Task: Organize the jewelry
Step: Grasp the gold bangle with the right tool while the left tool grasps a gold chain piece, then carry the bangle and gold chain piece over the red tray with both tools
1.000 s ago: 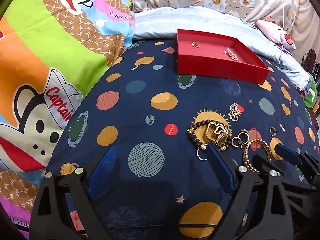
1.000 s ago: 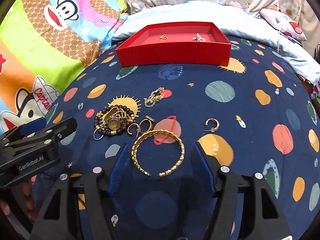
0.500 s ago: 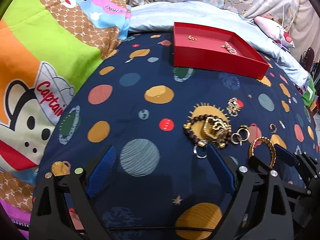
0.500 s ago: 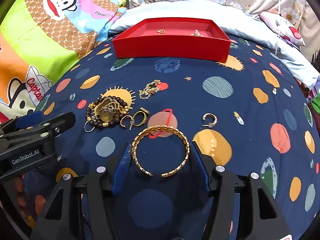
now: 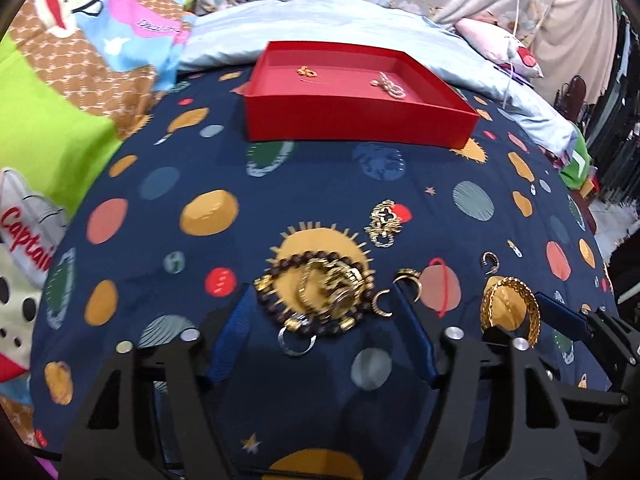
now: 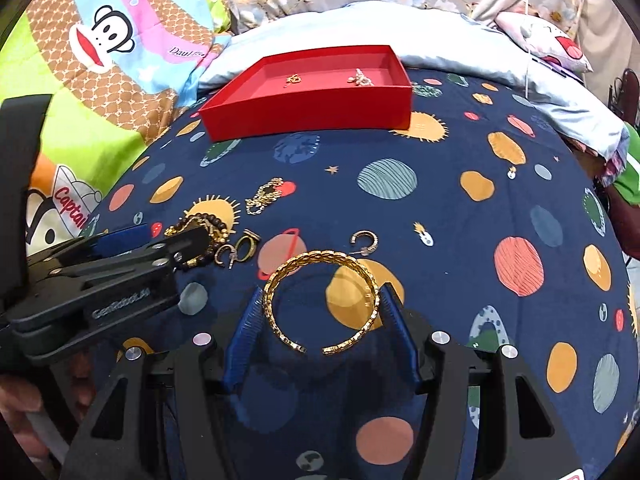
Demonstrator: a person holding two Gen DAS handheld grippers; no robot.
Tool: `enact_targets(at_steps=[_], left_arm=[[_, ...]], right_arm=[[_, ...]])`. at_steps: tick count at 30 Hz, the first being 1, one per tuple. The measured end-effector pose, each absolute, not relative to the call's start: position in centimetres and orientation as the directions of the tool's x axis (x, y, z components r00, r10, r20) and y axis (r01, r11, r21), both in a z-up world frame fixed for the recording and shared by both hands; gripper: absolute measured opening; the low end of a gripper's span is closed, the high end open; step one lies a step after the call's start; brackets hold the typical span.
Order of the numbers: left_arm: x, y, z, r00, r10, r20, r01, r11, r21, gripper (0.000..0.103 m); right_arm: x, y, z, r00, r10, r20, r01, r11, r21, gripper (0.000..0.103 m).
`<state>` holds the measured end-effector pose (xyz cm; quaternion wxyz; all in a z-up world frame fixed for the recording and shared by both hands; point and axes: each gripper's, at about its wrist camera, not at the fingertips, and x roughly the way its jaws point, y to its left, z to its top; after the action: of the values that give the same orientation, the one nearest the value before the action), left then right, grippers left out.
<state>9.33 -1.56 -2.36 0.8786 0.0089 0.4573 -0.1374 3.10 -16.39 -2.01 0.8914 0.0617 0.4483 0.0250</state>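
My left gripper [image 5: 322,300] straddles a dark bead bracelet tangled with gold chain [image 5: 320,292]. Its jaws are closing, and the blue pads stand just off the pile on either side. My right gripper [image 6: 323,292] is shut on a gold cuff bangle [image 6: 320,300], a pad pressing each side. In the left wrist view this bangle [image 5: 508,312] stands tilted on edge. The red tray [image 5: 360,120] at the back holds two small gold pieces [image 5: 306,71]. A gold clover chain [image 5: 384,220], a hoop earring [image 6: 364,240] and gold rings [image 6: 240,248] lie loose on the bed.
Everything lies on a navy planet-print bedspread [image 6: 440,208]. A bright monkey-print blanket [image 6: 100,60] runs along the left. A pale blue pillow [image 5: 320,24] lies behind the tray. The left gripper's body [image 6: 120,272] sits close beside the right one. The bed falls away at the right.
The left gripper slid right until the bead pile lay between its fingers, and its jaws narrowed. The right gripper's pads closed on the gold bangle, which now tilts up.
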Motion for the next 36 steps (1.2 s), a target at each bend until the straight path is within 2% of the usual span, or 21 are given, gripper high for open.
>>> enact_targets(at_steps=[6, 8, 10, 13, 18, 20, 24, 36], left_arm=[[10.1, -2.3, -3.4, 0.508, -0.265, -0.820, 0.271, 0.952, -0.140, 0.036], [10.0, -2.2, -3.5, 0.506, -0.276, -0.817, 0.271, 0.950, -0.153, 0.032], [10.0, -2.2, -3.5, 0.501, -0.293, -0.815, 0.277, 0.946, -0.169, 0.022], [9.9, -2.0, -3.2, 0.502, -0.311, -0.807, 0.279, 0.941, -0.189, 0.014], [9.7, -1.6, -2.9, 0.498, -0.340, -0.798, 0.277, 0.934, -0.225, 0.012], [9.5, -1.3, -2.5, 0.505, -0.348, -0.790, 0.272, 0.933, -0.237, 0.008], [9.0, -0.6, -0.8, 0.535, -0.362, -0.763, 0.270, 0.930, -0.252, 0.008], [9.4, 0.4, 6.4, 0.661, -0.359, -0.659, 0.303, 0.931, -0.203, 0.008]], right_arm=[[3.2, -17.0, -2.1, 0.596, 0.104, -0.796, 0.024, 0.989, 0.147, 0.058], [3.3, -17.1, -2.1, 0.596, 0.106, -0.796, 0.025, 0.988, 0.151, 0.058], [3.3, -17.1, -2.1, 0.596, 0.109, -0.796, 0.025, 0.988, 0.155, 0.058], [3.4, -17.0, -2.1, 0.595, 0.113, -0.796, 0.022, 0.987, 0.157, 0.058], [3.4, -17.0, -2.0, 0.597, 0.114, -0.794, 0.023, 0.987, 0.159, 0.058], [3.3, -16.9, -1.9, 0.600, 0.116, -0.792, 0.022, 0.987, 0.161, 0.058], [3.2, -16.9, -1.2, 0.612, 0.120, -0.782, 0.015, 0.987, 0.163, 0.058], [3.4, -17.7, 2.1, 0.667, 0.141, -0.732, -0.009, 0.983, 0.181, 0.058]])
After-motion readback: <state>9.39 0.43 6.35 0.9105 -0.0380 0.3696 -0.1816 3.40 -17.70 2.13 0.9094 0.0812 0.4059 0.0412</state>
